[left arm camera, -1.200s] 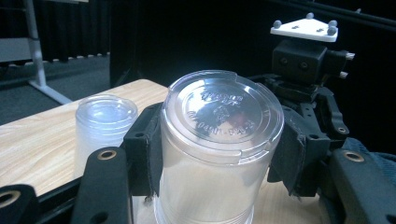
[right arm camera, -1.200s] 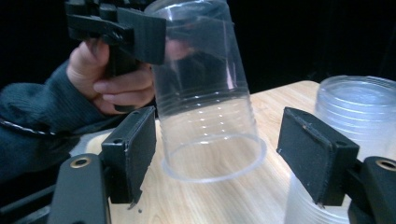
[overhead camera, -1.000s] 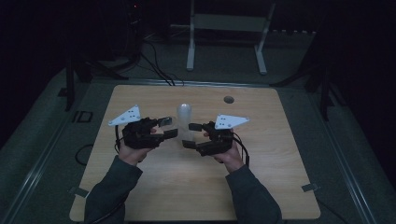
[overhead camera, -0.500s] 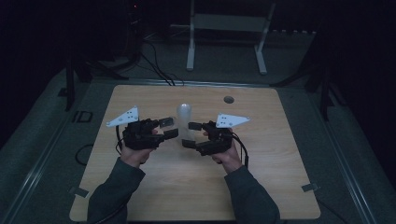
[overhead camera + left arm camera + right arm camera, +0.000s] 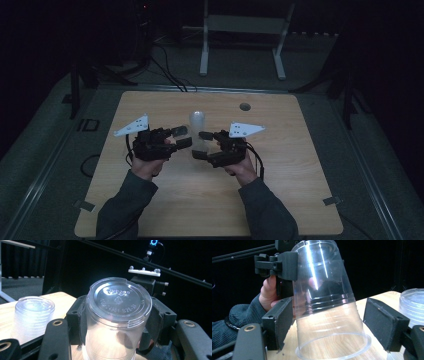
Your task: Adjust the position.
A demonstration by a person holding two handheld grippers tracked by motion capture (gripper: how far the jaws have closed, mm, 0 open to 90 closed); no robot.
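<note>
Wooden table (image 5: 280, 200), upturned clear cup (image 5: 329, 315), lid stack (image 5: 33, 315)

Stack of lids (image 5: 33, 315) on wooden table (image 5: 295, 200)

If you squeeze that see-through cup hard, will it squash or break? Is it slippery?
It would probably squash: the cup has thin clear walls, so a hard squeeze may dent or crack it. It is empty, so likely light. Its smooth shiny sides look slippery, and it narrows where the left gripper clamps it, so it might slide out.
</note>
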